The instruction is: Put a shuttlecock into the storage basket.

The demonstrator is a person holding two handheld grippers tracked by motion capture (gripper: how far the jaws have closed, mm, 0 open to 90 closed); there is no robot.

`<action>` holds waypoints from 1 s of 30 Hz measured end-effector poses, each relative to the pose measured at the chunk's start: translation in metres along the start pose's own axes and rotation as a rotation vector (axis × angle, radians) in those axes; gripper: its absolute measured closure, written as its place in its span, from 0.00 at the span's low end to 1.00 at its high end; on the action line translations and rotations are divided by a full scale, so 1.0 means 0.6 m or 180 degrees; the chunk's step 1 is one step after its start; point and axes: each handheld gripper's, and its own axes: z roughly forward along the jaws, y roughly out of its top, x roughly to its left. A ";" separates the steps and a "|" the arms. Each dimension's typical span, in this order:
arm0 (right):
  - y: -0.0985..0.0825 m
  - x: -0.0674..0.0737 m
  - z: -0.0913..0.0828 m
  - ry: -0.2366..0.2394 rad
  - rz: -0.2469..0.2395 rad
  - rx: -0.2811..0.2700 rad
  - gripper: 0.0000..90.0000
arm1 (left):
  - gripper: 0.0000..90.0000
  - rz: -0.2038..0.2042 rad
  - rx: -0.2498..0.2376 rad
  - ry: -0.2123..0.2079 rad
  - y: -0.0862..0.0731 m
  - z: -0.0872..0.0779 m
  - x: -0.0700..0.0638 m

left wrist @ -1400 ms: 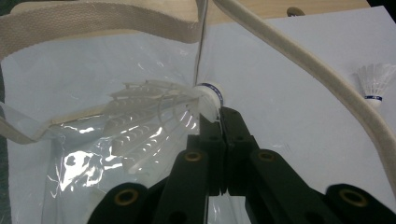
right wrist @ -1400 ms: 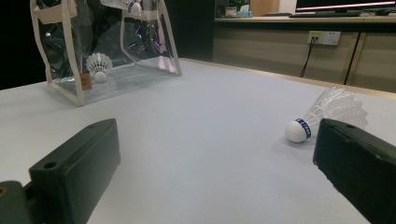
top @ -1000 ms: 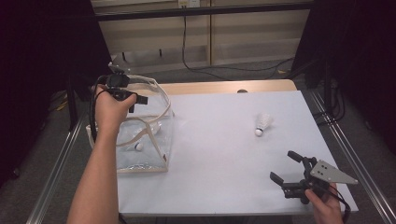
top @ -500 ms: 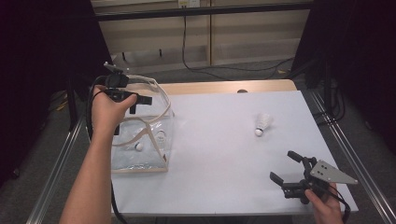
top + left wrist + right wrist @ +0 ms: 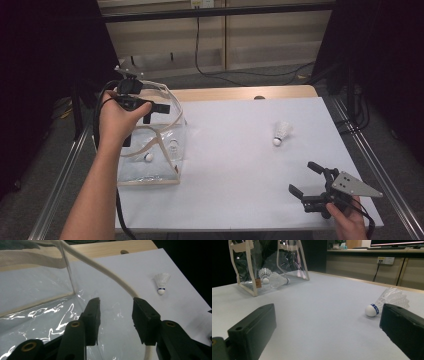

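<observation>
At the near edge of the table (image 5: 235, 200), around five o'clock in the high view, the right gripper (image 5: 307, 184) rests low in the person's hand with its jaws spread wide and nothing between them. In its own view the jaws frame bare tabletop, with a loose shuttlecock (image 5: 387, 302) lying on its side just past the jaw at three o'clock, cork tip toward the gripper.

From above, that shuttlecock (image 5: 281, 133) sits at about two o'clock on the white surface, well apart from everything else.

Farther left, at nine to ten o'clock, stands a clear bag (image 5: 160, 150) with pale trim, holding at least two more shuttlecocks (image 5: 265, 276). The left gripper (image 5: 137, 102) is held over the bag's mouth. Its jaws are spread, and the bag's white handle (image 5: 100, 267) arcs past the jaw at two o'clock, touching or nearly touching it; I cannot tell whether it is snagged.

The likely job is getting the last shuttlecock into the bag. Risks as I judge them: the feathers crush easily if the right jaws close hard on the skirt instead of the cork; the light shuttlecock may skid away when nudged; and the soft bag may sag or tip if the left gripper catches the handle.
</observation>
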 end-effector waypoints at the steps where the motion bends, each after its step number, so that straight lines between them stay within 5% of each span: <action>1: 0.000 0.000 0.000 -0.0002 0.0004 0.0002 0.00 | 0.63 -0.0009 -0.0020 -0.0018 0.000 0.000 -0.003; 9: 0.000 0.000 0.000 -0.0001 0.0003 0.0003 0.00 | 0.59 0.0131 0.0043 -0.0179 0.002 -0.003 -0.024; 30: 0.000 -0.001 0.000 -0.0003 0.0004 0.0006 0.00 | 0.40 0.0391 0.0098 -0.0360 0.005 0.003 -0.078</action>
